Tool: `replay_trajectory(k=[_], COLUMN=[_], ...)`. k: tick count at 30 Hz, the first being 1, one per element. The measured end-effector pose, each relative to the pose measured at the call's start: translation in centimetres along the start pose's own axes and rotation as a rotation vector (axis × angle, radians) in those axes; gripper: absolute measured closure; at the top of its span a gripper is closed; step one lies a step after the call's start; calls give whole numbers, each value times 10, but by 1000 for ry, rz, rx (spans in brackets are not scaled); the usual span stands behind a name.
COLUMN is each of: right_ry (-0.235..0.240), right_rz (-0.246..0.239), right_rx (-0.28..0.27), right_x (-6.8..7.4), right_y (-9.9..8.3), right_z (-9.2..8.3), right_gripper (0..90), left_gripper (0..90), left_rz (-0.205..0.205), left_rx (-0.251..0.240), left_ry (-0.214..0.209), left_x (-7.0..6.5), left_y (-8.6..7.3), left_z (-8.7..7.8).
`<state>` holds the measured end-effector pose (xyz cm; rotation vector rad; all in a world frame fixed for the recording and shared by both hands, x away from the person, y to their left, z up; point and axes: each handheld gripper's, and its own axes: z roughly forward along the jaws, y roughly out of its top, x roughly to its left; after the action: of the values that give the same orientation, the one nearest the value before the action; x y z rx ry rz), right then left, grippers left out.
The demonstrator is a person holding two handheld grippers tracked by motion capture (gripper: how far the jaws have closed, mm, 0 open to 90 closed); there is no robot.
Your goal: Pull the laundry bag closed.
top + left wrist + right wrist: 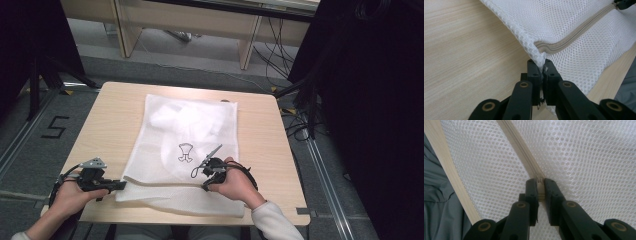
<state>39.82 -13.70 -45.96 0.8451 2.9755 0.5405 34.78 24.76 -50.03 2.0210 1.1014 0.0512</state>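
A white mesh laundry bag (pixel 190 130) lies flat in the middle of the wooden table (pixel 107 125), with something white inside and a small black print (pixel 185 152) on it. Its beige zipper (pixel 574 35) runs along the near edge. My left gripper (pixel 121 185) is shut on the bag's near left corner (pixel 537 56), pinching the mesh seam. My right gripper (pixel 205 187) rests on the bag's near edge, shut on the zipper pull (pixel 539 180). The zipper tape (pixel 516 141) runs away from its jaws across the mesh (pixel 586 157). The right gripper (pixel 624 3) also peeks in at the far end of the zipper.
The table's front edge (pixel 451 175) lies just behind both hands, with grey floor below. Bare wood borders the bag left and right. A floor marking "5" (pixel 54 127) sits left of the table; desks, cables (pixel 295 125) and a dark curtain (pixel 370 100) stand beyond.
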Motion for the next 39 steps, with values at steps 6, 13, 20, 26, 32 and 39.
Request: replay_trajectory(k=[6,13,20,26,32,39], right_ry=[3,-9,-5,-7,-14,-6], right_rz=[0,4,6,11,31,23], right_rx=[2,5,6,8,6,4], right_x=[0,-1,-2,-3,-3,-5], right_y=[-1,-2,-4,-5,-6,-8], right_z=[-1,-2,-3,-5,-8,-11], right_gripper=[827,827,826,827,826,826], left_gripper=[853,853,853,853,853,853], left_rz=[1,1,1,-2,1,1], left_rx=[0,0,-11,-21,-2,-2], left_ry=[0,0,6,6,0,3], left_x=[0,0,-1,-1,0,0], left_y=[0,0,0,-1,0,0], left_z=[0,0,0,1,0,0])
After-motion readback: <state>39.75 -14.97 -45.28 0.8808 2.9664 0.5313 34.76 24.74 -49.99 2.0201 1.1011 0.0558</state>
